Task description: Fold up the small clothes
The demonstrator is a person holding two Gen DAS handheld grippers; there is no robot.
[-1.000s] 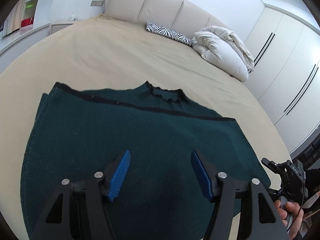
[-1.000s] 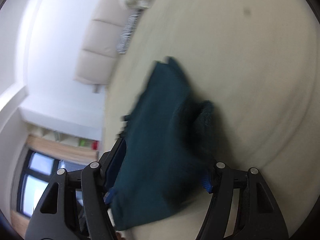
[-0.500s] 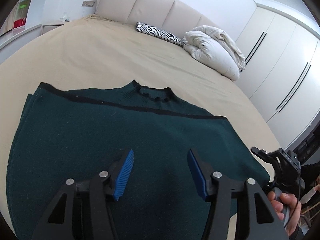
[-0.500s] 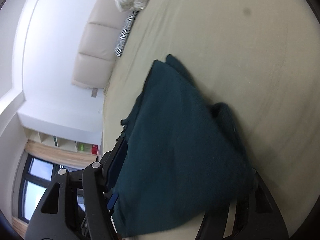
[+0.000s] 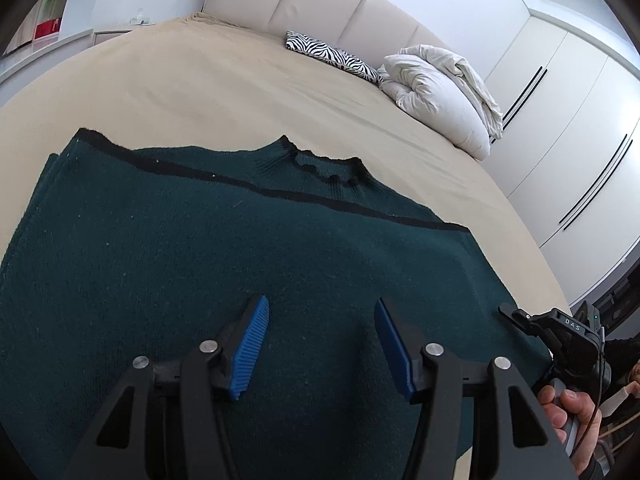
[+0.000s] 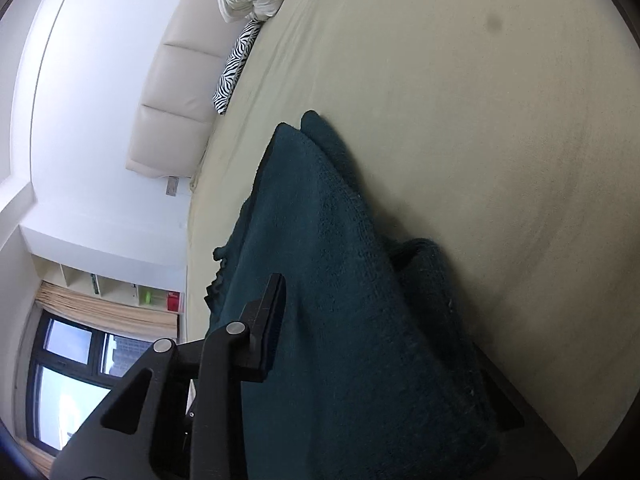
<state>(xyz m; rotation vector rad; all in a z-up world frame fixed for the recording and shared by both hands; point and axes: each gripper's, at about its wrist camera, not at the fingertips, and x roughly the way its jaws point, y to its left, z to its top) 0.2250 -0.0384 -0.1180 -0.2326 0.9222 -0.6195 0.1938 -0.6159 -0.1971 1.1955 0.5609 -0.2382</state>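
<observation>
A wide bed [image 5: 248,80] with a beige sheet fills the room, its padded cream headboard [image 5: 320,4] against the far wall and white wardrobe doors [image 5: 568,128] running along one side. Near the headboard lie a zebra-striped cushion [image 5: 332,56] and, just beside it, a bundled white duvet [image 5: 440,92]. Well apart from the headboard, at the near end of the bed, a dark green sweater [image 5: 240,264] lies spread flat on the sheet, neckline toward the headboard, black trim across the shoulders. The left claw [image 5: 320,344] hovers over the sweater's lower half, its blue pads [image 5: 250,346] parted with nothing between them. The right claw [image 6: 360,360] is at the sweater's side edge, farther from the headboard, its jaws closing with a lifted fold of green knit between them; one finger is hidden by the cloth. A hand [image 5: 572,412] grips that claw's handle.
</observation>
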